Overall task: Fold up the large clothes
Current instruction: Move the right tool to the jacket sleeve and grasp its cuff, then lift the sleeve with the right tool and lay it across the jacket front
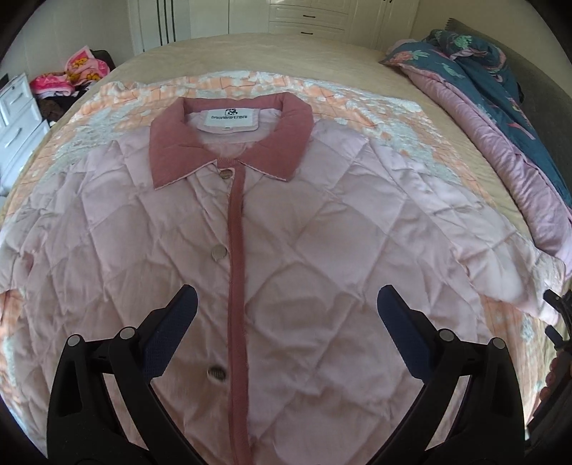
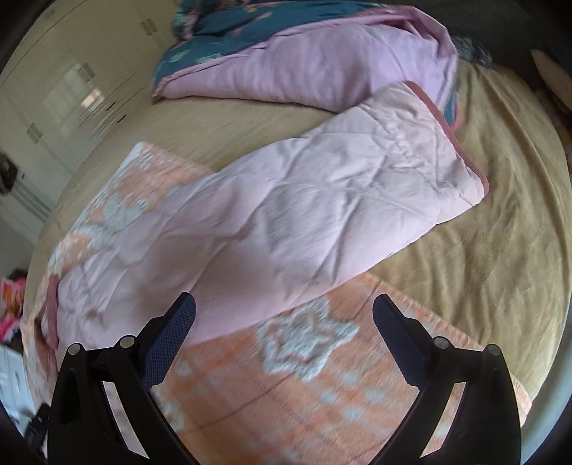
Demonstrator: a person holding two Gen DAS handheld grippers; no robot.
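Observation:
A pale pink quilted jacket (image 1: 304, 232) lies flat, front up and buttoned, on an orange and white blanket (image 1: 250, 84). It has a darker pink collar (image 1: 228, 143) and placket. My left gripper (image 1: 286, 304) hovers open above the jacket's lower front, nothing between its fingers. In the right wrist view the jacket's sleeve (image 2: 321, 200) stretches out to the upper right, its dark pink cuff (image 2: 461, 143) resting on the beige bed sheet (image 2: 482, 268). My right gripper (image 2: 284, 311) is open over the blanket (image 2: 321, 386), just below the sleeve where it joins the body.
A rolled duvet (image 1: 500, 118), teal floral outside and pink inside, lies along the bed's right side near the cuff. White wardrobes (image 1: 311, 18) stand behind the bed, white drawers (image 1: 18, 118) and a heap of pink cloth (image 1: 75, 75) to its left.

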